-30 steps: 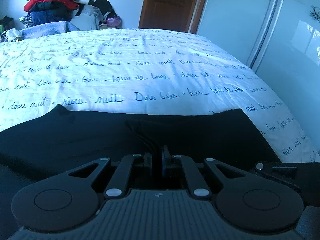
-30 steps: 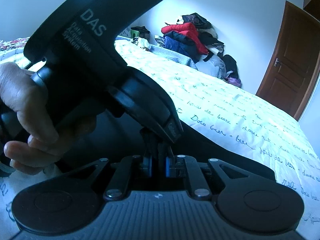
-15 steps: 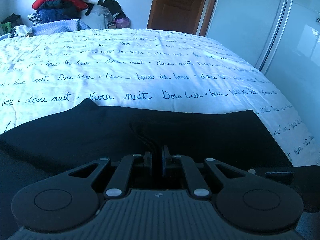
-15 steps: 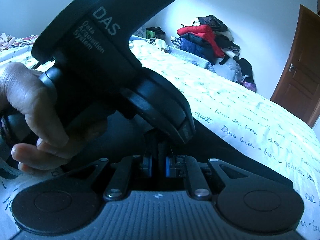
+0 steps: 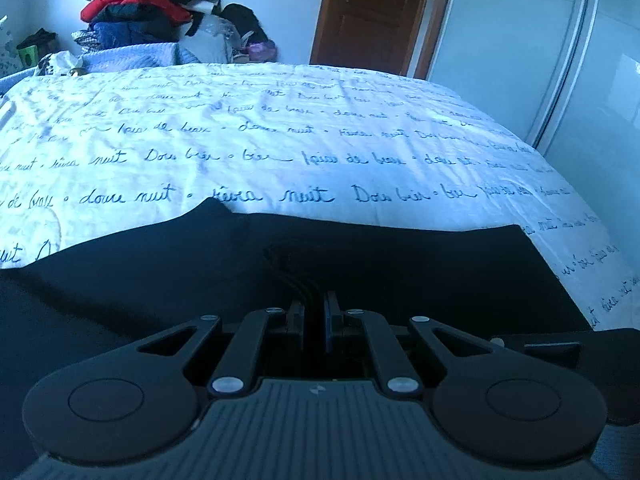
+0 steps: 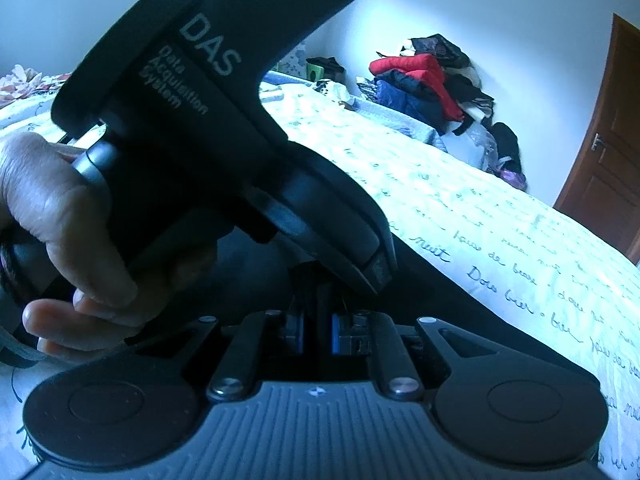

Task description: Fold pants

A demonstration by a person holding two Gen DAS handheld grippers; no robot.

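Black pants (image 5: 400,264) lie spread over the near part of a bed. My left gripper (image 5: 314,300) is shut on a bunched fold of the pants and holds it just above the rest of the cloth. My right gripper (image 6: 318,300) is shut on the same dark pants (image 6: 460,300) close beside it. In the right wrist view the left gripper's body (image 6: 208,128), marked DAS, and the hand holding it fill the left and middle. The right gripper's tip shows at the lower right of the left wrist view.
The bed has a white sheet (image 5: 280,140) printed with handwriting. A pile of clothes (image 5: 152,12) sits beyond the bed's far left corner. A brown door (image 5: 372,12) and a white wardrobe (image 5: 560,60) stand at the back right.
Both grippers have moved forward over the bed with the pants held. The pants' far edge now lies further up the sheet, and the view has swung slightly left.
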